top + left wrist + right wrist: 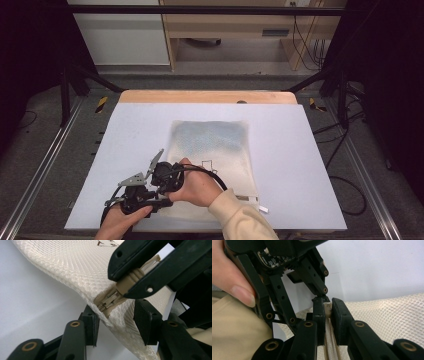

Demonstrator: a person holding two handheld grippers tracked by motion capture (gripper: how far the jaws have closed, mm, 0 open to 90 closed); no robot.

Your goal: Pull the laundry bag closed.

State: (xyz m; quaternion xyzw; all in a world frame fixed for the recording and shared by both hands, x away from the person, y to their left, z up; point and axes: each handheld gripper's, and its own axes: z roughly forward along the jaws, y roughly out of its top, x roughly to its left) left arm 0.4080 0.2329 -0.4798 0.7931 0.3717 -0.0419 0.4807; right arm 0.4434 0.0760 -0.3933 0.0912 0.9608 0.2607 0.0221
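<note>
Nearest the high camera, two hands and a cream sleeve (240, 220) came in over the near edge of the white table mat (300, 165), each hand holding a black gripper. Both grippers met at the near left corner of the cream mesh laundry bag (212, 150), which lay flat on the mat, its far edge toward the wooden table edge (207, 96). At that corner the bag was lifted slightly off the mat. The right gripper (328, 311) was pressed together on the beige zipper pull (327, 307), the pull pinched between its two pads; in the left gripper view the same jaws were seen clamping the ribbed beige slider (130, 281) where the zipper (110, 300) emerged from the mesh at the bag's corner. The left gripper (116, 320) stood directly beside the right one, its two pads set either side of the bag's folded edge just below the zipper end. Its jaws were partly spread, with mesh between them; whether the pads actually pressed on the fabric could not be determined, as a gap showed beside the left pad. In the high view the left gripper (137, 192) lay just left of the bag's corner and the right gripper (167, 177) sat over the corner itself, with a black cable looping across the bag's near portion. A small dark printed outline (209, 165) marked the bag near its middle.
</note>
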